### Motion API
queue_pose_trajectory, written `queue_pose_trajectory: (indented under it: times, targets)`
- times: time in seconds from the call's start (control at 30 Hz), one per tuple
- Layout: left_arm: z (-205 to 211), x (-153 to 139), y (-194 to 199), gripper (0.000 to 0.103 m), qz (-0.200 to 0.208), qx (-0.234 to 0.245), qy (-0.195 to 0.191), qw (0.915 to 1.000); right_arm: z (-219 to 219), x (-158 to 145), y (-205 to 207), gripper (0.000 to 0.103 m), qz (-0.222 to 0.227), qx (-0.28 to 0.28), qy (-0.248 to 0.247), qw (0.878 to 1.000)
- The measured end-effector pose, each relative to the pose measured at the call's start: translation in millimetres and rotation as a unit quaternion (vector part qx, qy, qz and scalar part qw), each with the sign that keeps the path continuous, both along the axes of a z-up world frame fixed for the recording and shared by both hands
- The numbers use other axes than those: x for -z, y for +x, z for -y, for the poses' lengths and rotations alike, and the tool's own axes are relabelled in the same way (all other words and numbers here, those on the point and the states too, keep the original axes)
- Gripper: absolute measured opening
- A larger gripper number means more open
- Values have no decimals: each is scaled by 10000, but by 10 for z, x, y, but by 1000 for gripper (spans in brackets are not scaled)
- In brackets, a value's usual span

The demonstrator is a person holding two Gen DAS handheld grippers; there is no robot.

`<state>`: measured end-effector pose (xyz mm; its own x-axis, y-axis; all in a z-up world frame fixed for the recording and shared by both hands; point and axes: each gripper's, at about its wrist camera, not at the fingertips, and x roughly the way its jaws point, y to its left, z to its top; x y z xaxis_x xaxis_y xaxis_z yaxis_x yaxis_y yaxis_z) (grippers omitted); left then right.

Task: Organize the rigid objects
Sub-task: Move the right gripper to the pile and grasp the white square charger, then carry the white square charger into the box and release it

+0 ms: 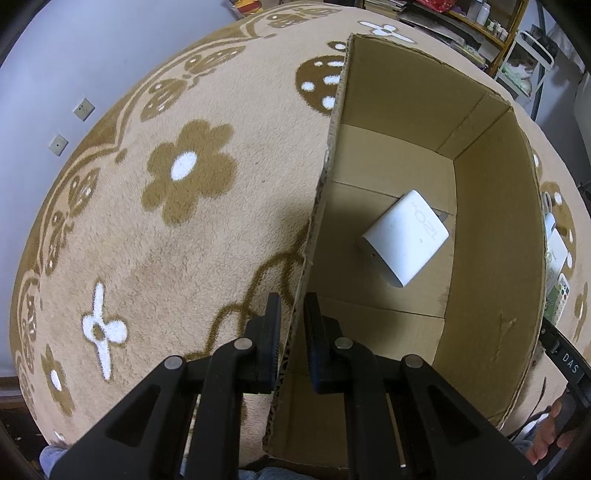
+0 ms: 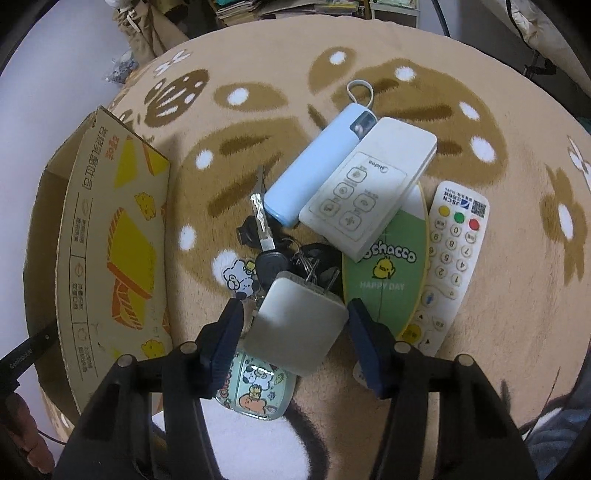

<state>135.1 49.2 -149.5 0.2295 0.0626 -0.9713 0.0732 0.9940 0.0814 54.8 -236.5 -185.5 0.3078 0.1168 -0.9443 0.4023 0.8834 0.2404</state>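
Observation:
In the left wrist view my left gripper (image 1: 291, 332) is shut on the near-left wall of an open cardboard box (image 1: 491, 236), one finger on each side. A white charger (image 1: 404, 238) lies on the box floor. In the right wrist view my right gripper (image 2: 295, 328) is open, its fingers either side of a second white charger (image 2: 297, 321) that rests on a pile. The pile holds a bunch of keys (image 2: 273, 254), a blue power bank (image 2: 317, 170), a white Midea remote (image 2: 369, 188), a green case (image 2: 388, 273) and a white numbered remote (image 2: 450, 251).
Everything sits on a beige rug with brown flower patterns (image 1: 184, 166). The box (image 2: 110, 251) stands left of the pile in the right wrist view. A cartoon-printed clear case (image 2: 255, 387) lies under the right gripper. Shelves with clutter (image 1: 480, 22) stand beyond the rug.

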Motion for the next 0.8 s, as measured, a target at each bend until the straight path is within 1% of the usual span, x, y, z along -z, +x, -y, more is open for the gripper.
queue_pose_trajectory:
  times: [0.13,0.23,0.27,0.33,0.37,0.47,0.53,0.63,0.73,0.8]
  targets:
    - [-13,4,5,11,-4,-22,-30,10000,-37,18,7,62,17,3,-73,10000]
    - [-10,6,4,11,-5,-19,-18,10000,-66,47,42,62,-61,-63,-165,9998]
    - [-13,8,4,11,-11,-28,-23,10000,-79,50,56,60,-65,-96,-230,9997]
    - [-27,12,5,11,-19,-62,-64,10000,-96,25,70,53,66,-107,-385,9992]
    - [-30,10,2,11,-19,-67,-75,9999,-94,12,72,52,120,-108,-412,9990]
    - [-32,9,1,11,-15,-63,-64,10000,-48,-30,58,51,261,-26,-260,9993]
    - [-34,9,0,11,-13,-63,-53,10000,-53,-115,55,51,389,-93,-335,9986]
    - [-37,15,6,11,-27,-69,-57,10000,-105,-321,60,51,753,-251,-545,9954]
    - [-46,20,9,11,-38,-95,-101,9999,-172,-543,33,51,1252,-359,-510,9902]
    - [-45,20,8,11,-39,-100,-109,9999,-240,-691,-1,51,1634,-439,-469,9845]
